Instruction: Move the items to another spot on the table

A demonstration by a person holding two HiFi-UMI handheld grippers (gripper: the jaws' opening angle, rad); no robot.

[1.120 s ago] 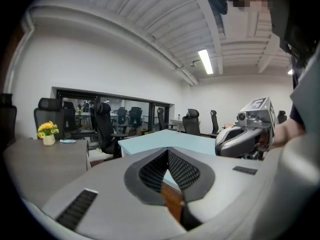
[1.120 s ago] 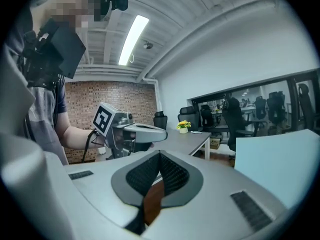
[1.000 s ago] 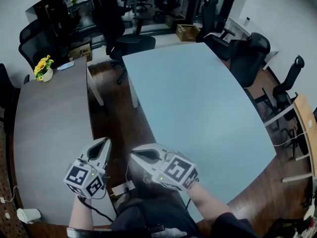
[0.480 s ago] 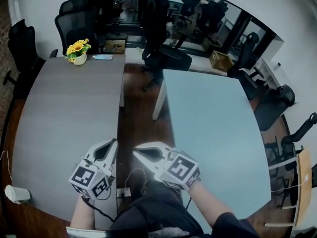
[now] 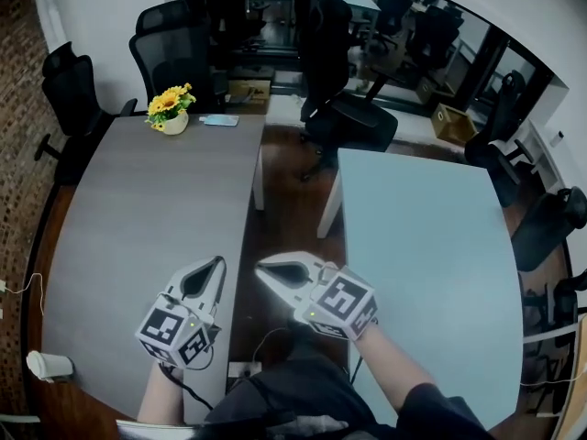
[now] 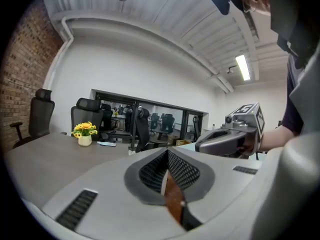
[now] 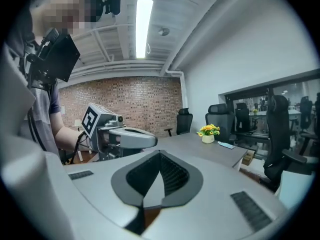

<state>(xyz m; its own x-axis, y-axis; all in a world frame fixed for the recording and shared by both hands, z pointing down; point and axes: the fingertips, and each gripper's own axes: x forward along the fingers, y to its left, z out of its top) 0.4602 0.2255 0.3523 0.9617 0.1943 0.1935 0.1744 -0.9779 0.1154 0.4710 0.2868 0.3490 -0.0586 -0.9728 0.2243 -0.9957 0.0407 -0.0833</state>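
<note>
The left gripper (image 6: 165, 168) is seen fully closed, its jaws pressed together with nothing between them. The right gripper (image 7: 159, 173) is likewise closed and empty. Nothing is touched by either. The pot of yellow flowers (image 5: 171, 113) is found well ahead of the left gripper, at the far end of the grey table (image 5: 138, 218), with a flat pale-blue item (image 5: 221, 120) just beside it. A white cup (image 5: 48, 366) is seen to that gripper's left.
</note>
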